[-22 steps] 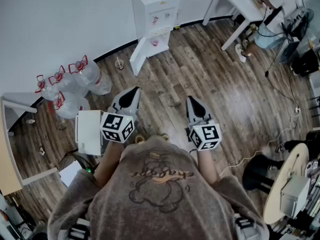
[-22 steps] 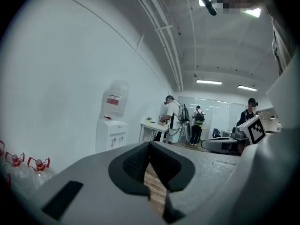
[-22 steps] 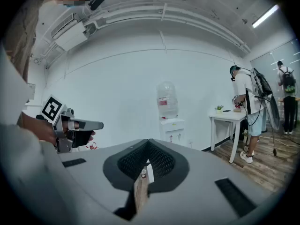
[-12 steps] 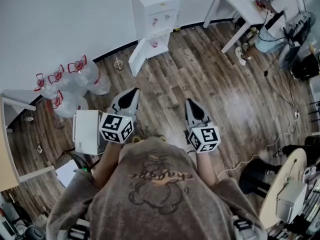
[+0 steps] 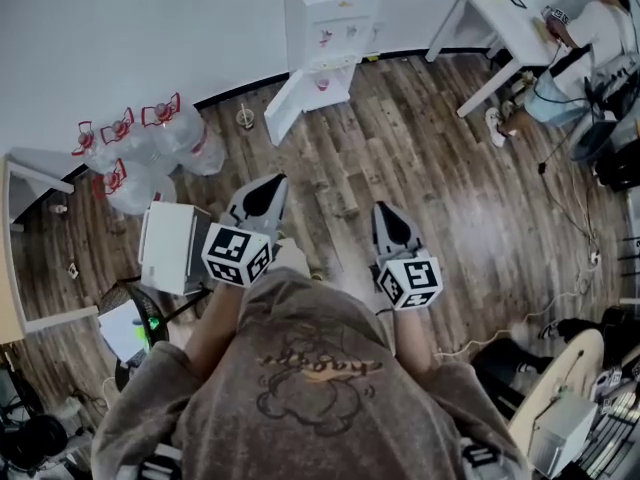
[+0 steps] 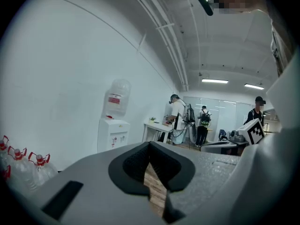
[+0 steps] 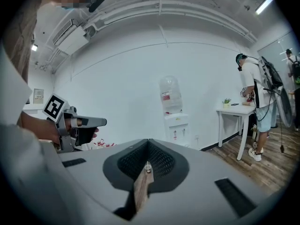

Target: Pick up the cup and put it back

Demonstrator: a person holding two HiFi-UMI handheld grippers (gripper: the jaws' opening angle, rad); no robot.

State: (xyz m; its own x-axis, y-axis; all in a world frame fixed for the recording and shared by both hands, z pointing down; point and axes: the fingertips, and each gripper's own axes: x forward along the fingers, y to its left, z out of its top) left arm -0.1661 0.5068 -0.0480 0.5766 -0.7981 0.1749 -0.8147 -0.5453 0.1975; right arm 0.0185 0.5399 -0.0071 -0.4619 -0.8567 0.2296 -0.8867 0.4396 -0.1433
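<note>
Head view: the left gripper (image 5: pixel 274 183) and right gripper (image 5: pixel 386 211) are level side by side ahead of the person's chest; both have their jaws pressed together and nothing in them. The cup (image 5: pixel 245 118) stands on the plank floor (image 5: pixel 430 168) at the foot of the white wall, between the water bottles (image 5: pixel 150 153) and the water dispenser (image 5: pixel 330 13), well apart from both tools. Only the right gripper view catches that cup again, tiny, through the thin wedge below its meeting pads; the left gripper view misses it, but shows two people far down the room (image 6: pixel 204 125) whom the head camera does not show. Against the earlier frames, the dispenser and the white table (image 5: pixel 500 18) have slid right in the head view; the grippers hold the same pose and the cup stays put. The shells are matte grey with black ribbed pads; the bottles are clear with red handles; the floor is dark streaked wood.
</note>
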